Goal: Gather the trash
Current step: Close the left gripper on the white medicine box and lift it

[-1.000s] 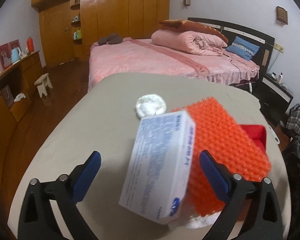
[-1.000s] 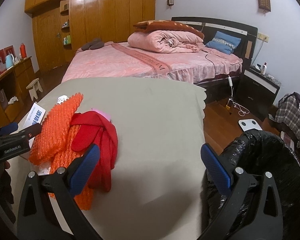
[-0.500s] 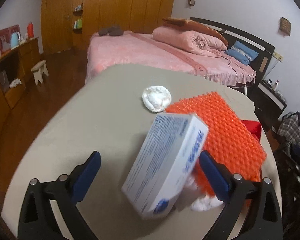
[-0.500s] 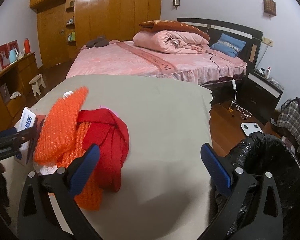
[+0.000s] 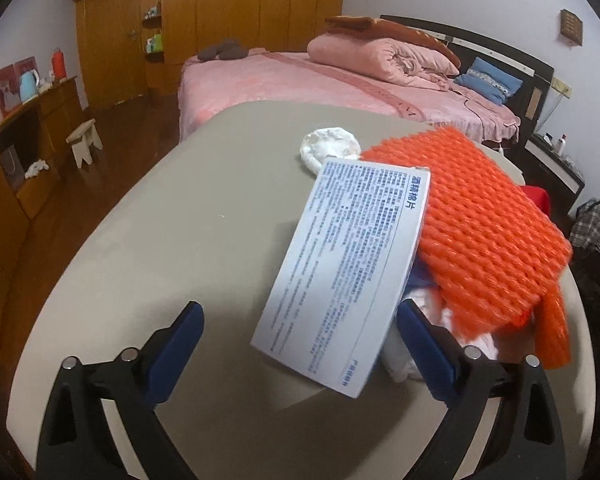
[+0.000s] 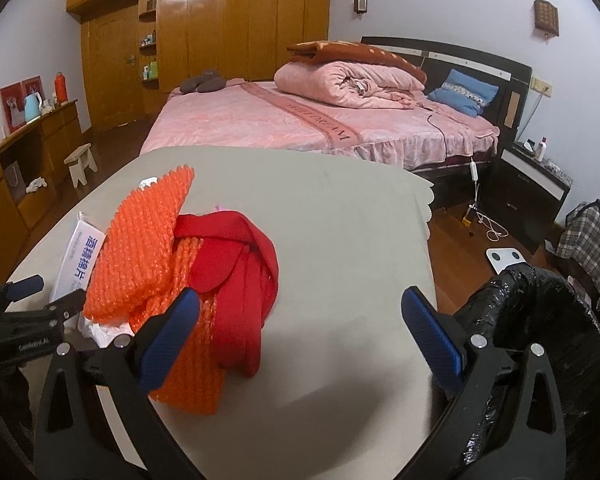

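Observation:
A white box with blue print (image 5: 348,272) leans tilted against an orange foam net (image 5: 480,220) on the beige table (image 5: 180,220). My left gripper (image 5: 300,336) is open, its fingers either side of the box's lower end, the right finger close to its edge. White crumpled tissue (image 5: 404,356) lies under the net, and a round white pad (image 5: 330,148) sits behind the box. In the right wrist view, the net (image 6: 144,240) rests on a red cloth (image 6: 236,264). My right gripper (image 6: 300,320) hangs open beside that pile, holding nothing.
A bin lined with a black bag (image 6: 540,352) stands off the table's right edge. A pink bed (image 6: 300,128) lies beyond the table, a wooden sideboard (image 5: 16,168) and small stool (image 5: 84,140) to the left, and a nightstand (image 6: 536,184) to the right.
The left gripper has swung around the box, so its printed face now shows flat on. The right gripper has drifted slightly toward the red cloth. Both stayed open.

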The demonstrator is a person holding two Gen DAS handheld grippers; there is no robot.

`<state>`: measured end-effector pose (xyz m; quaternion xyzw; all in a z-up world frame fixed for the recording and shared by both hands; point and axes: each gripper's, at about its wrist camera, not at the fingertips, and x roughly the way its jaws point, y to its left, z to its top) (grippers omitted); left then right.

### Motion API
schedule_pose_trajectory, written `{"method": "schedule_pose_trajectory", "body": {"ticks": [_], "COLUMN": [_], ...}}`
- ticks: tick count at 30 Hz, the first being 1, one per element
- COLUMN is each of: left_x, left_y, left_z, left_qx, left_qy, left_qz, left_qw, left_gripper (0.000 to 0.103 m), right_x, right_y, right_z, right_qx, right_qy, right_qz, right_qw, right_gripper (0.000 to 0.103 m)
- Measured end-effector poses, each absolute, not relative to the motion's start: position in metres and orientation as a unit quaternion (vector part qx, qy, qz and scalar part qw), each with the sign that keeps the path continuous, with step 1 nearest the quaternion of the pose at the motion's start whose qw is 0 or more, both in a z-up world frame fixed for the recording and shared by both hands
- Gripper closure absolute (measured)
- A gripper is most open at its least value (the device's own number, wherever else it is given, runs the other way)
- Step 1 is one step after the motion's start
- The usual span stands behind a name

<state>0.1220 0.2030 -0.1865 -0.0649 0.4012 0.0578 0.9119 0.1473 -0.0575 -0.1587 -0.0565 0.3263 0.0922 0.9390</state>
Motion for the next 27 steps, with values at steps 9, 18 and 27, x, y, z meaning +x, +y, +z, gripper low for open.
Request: {"method": "schedule_pose_trajectory", "body": {"ticks": [9,18,27], "left_x": [0.123,0.101,0.108], "left_y": [0.208,0.211,0.212], "left_z": [-0.196,-0.171,-0.176], "left_qx": [-0.121,-0.111,-0.102], "left_qy": [0.407,0.363,0.385], "left_qz": [0.014,0.049,0.042], "left_qw": [0.905,0.924,0.916], "left_gripper": [0.037,0.042,0.022], "right_x": [0.140,0.135,0.134], "right_y": [-0.051,-0.049,-0.046], "right_z": [-0.158,-0.154,-0.161], "right_qx": [-0.056,-0.050,-0.053], "right_qy": [0.329,0.325,0.335], "right_qz": [0.100,0.103,0.103], "right_qw": [0.937,0.939,0.935], "right_gripper": [0.005,0.005,0.005]}}
